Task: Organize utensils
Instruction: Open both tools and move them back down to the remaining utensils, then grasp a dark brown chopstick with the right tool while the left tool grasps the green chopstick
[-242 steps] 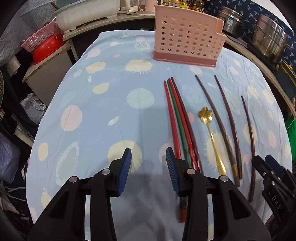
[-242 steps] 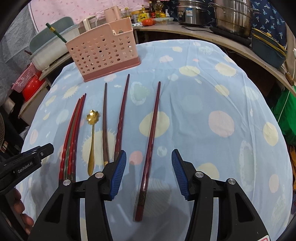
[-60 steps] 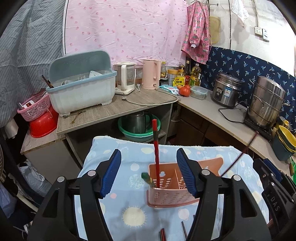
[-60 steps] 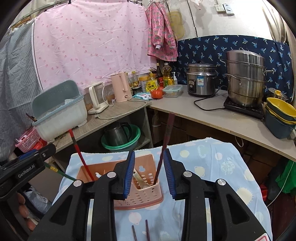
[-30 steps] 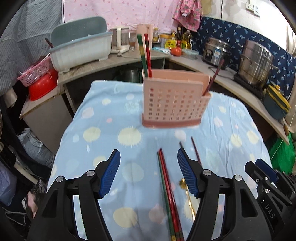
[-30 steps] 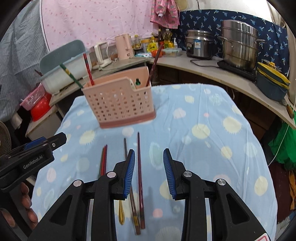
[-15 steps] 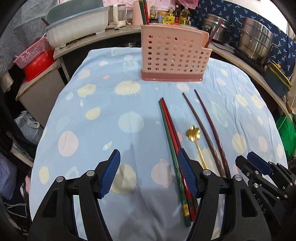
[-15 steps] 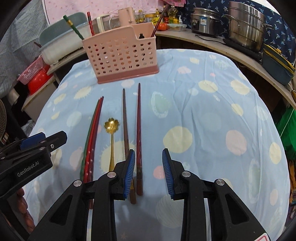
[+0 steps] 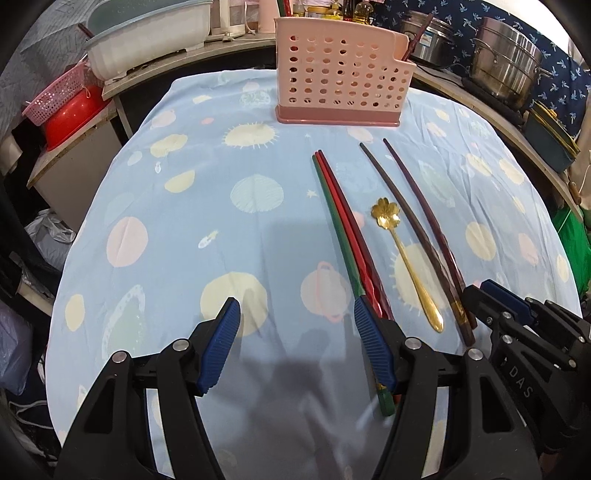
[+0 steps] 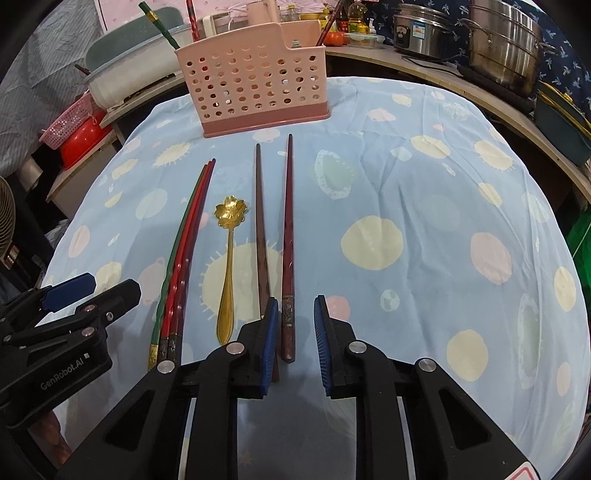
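At the tablecloth's [image 10: 424, 184] far edge, pink basket [image 10: 255, 85] holding three upright chopsticks [image 10: 192, 20]; mid-cloth, red-green chopsticks [image 10: 184, 247], gold spoon [image 10: 229, 254], brown chopsticks [image 10: 288, 240] lying loose. Left gripper [image 9: 295, 347] spread wide, right gripper [image 10: 293, 343] narrowly apart, both empty

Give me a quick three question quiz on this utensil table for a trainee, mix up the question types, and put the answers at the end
1. True or false: the gold spoon is already standing in the pink caddy.
2. Which lies directly between the right gripper pads? A) green chopstick B) dark red chopstick C) spoon
3. Fill in: the left gripper is ____ and holds nothing.

Key: 1 false, it lies on the cloth; 2 B; 3 open.
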Tool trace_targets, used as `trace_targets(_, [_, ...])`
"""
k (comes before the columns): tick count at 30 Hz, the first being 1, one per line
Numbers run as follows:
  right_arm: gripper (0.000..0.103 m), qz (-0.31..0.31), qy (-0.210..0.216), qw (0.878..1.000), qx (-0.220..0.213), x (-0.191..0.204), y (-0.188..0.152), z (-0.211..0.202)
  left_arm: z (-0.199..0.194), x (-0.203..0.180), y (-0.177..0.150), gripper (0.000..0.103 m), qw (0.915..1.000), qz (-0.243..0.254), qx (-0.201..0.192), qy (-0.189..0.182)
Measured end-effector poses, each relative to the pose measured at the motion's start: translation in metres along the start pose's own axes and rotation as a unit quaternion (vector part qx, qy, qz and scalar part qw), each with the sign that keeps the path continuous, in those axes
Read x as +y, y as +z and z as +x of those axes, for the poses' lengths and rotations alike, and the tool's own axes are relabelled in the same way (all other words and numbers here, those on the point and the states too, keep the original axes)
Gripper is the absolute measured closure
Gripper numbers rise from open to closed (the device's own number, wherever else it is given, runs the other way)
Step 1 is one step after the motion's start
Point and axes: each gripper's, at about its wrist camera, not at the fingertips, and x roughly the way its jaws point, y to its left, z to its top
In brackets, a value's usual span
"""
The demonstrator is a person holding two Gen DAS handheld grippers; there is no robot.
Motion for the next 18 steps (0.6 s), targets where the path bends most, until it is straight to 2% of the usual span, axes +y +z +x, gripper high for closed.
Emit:
trace_targets(13, [0.096,0.0,0.002,1.0,0.006,-0.005,-0.008,0.005,0.001,-0.008,-0.011,0.042,0.9998,0.012,0.011,-0.009])
trace_targets(18, [0.096,-0.004,-0.004,1.0,0.001,-0.006,-0.012,0.003,-0.001,-0.011,-0.016,0.042,0.9996,0.015,0.016,-0.016])
